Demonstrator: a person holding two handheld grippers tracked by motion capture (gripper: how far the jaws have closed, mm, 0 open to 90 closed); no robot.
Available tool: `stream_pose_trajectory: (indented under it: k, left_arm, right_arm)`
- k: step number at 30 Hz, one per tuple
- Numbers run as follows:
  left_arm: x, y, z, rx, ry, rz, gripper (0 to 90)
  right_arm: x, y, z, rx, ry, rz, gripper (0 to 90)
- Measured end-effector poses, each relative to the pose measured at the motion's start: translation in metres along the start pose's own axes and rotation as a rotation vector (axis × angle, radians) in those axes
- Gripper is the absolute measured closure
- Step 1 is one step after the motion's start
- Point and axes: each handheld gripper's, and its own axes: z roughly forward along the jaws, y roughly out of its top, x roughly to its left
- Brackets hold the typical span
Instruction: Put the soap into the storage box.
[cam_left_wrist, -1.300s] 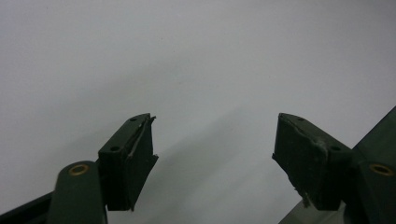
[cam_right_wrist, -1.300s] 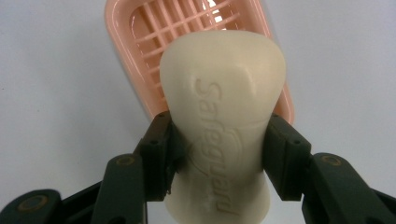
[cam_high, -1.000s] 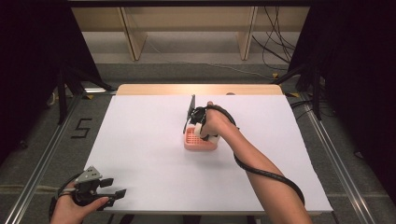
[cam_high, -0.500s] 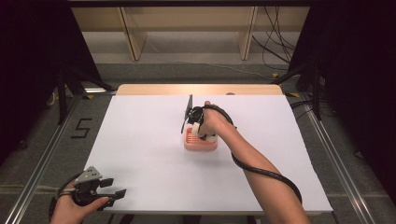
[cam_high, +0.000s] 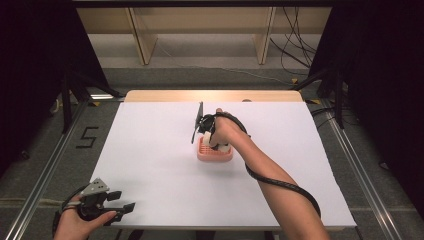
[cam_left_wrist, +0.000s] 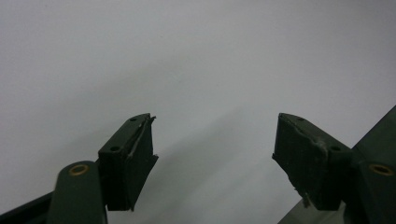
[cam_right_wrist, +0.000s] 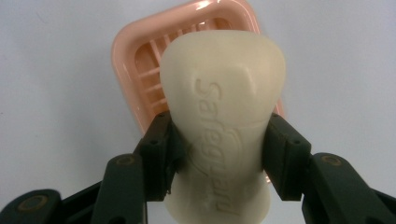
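A cream bar of soap (cam_right_wrist: 224, 116) with embossed lettering is clamped between the jaws of my right gripper (cam_right_wrist: 219, 154). It hangs just above a pink slatted soap dish (cam_right_wrist: 140, 70). In the high view the right gripper (cam_high: 212, 137) hovers over the soap dish (cam_high: 215, 154) near the middle of the white table (cam_high: 150, 165); a bit of the soap (cam_high: 222, 147) peeks out under the hand. My left gripper (cam_high: 122, 206) rests at the table's near left corner, open, and in its own view the left gripper (cam_left_wrist: 212, 154) has only bare white surface between its jaws.
A wooden strip (cam_high: 215, 96) borders the table's far edge. Metal rails (cam_high: 45, 170) run along both sides on the grey floor, and shelf legs (cam_high: 140, 40) stand beyond. A black cable (cam_high: 280, 182) trails along the right forearm.
The right gripper with the soap has shifted slightly toward the near side over the dish. The left gripper has stayed in place.
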Motion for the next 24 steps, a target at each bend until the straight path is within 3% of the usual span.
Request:
stream_pose_trajectory:
  k: [4, 7, 11, 12, 14, 18, 19, 24]
  left_arm:
    - [-0.0001, 0.0002, -0.0002, -0.004, 0.003, 0.005, 27.8]
    - [0.0000, 0.0002, -0.0003, -0.005, 0.002, 0.006, 27.8]
    - [-0.0001, 0.0002, -0.0004, -0.005, 0.002, 0.005, 27.8]
    - [-0.0001, 0.0002, -0.0005, -0.005, 0.003, 0.005, 27.8]
    - [0.0000, 0.0002, -0.0005, -0.005, 0.003, 0.005, 27.8]
    - [-0.0008, -0.0001, -0.0005, -0.003, -0.009, -0.006, 27.8]
    - [-0.0010, -0.0003, -0.0004, -0.004, -0.013, -0.012, 27.8]
    - [-0.0011, -0.0004, -0.0002, -0.004, -0.014, -0.015, 27.8]
  right_arm:
    - [0.0002, 0.0011, 0.0012, 0.002, 0.004, 0.000, 50.5]
    - [-0.0019, 0.0023, 0.0026, -0.009, -0.003, -0.030, 50.5]
    - [-0.0019, 0.0031, 0.0029, -0.012, -0.002, -0.029, 50.5]
    - [-0.0005, 0.0031, 0.0028, -0.003, 0.002, -0.010, 50.5]
    - [0.0000, 0.0040, 0.0014, 0.013, -0.020, -0.013, 50.5]
    - [-0.0028, 0.0056, 0.0024, 0.002, -0.032, -0.057, 50.5]
    - [-0.0006, 0.0053, 0.0031, 0.011, -0.022, -0.021, 50.5]
    - [-0.0010, 0.0055, 0.0053, 0.010, -0.016, -0.031, 50.5]
